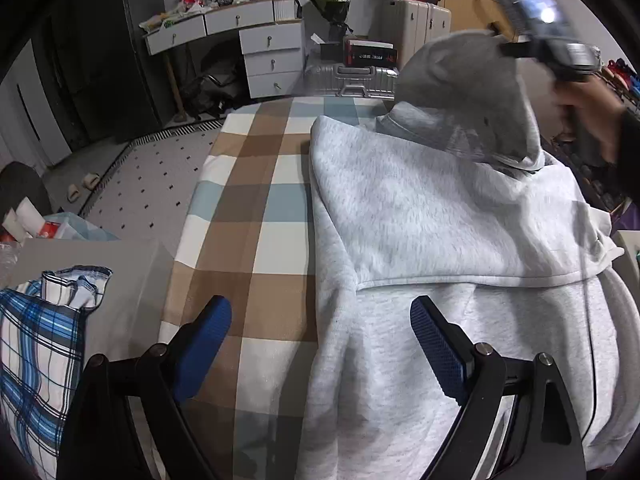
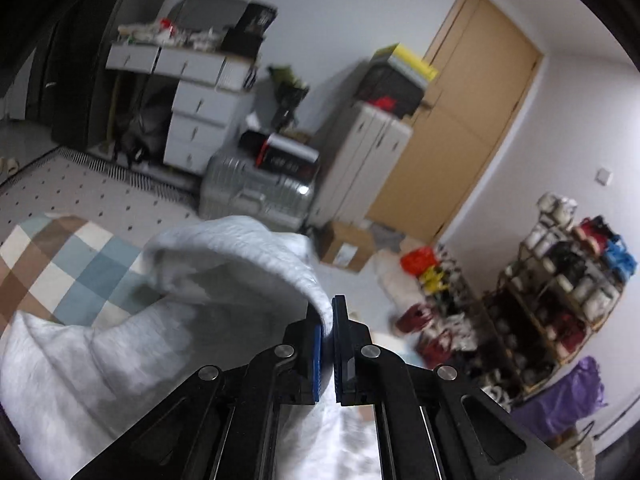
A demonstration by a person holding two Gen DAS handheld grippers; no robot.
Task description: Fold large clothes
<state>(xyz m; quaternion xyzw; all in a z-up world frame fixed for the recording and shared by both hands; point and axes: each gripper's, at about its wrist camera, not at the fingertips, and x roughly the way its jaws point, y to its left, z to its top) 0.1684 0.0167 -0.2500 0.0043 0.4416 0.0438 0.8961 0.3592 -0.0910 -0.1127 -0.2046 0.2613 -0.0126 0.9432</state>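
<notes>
Hoodie, pale grey and fleecy, lay on the checked bedsheet, covering the right side of the bed while the brown, blue and white squares stayed bare on the left. Its hood was lifted off the sheet, pulled up into a soft peak above the shoulders. My right gripper had its jaws pressed together on the hood's rim, a fold of grey cloth pinched between the blue pads. From the left camera that gripper showed as a blur high on the right, with my hand behind it. My left gripper hung low over the hoodie's body, its jaws spread wide; one blue pad stood over the bare sheet and the other over the grey fleece, with the garment's left edge between them, and I could not tell whether either touched. A folded sleeve edge ran across the cloth just ahead of the fingers. A blue plaid cloth lay at my left, off the bed. Beyond the bed stood a silver suitcase and white drawers.
</notes>
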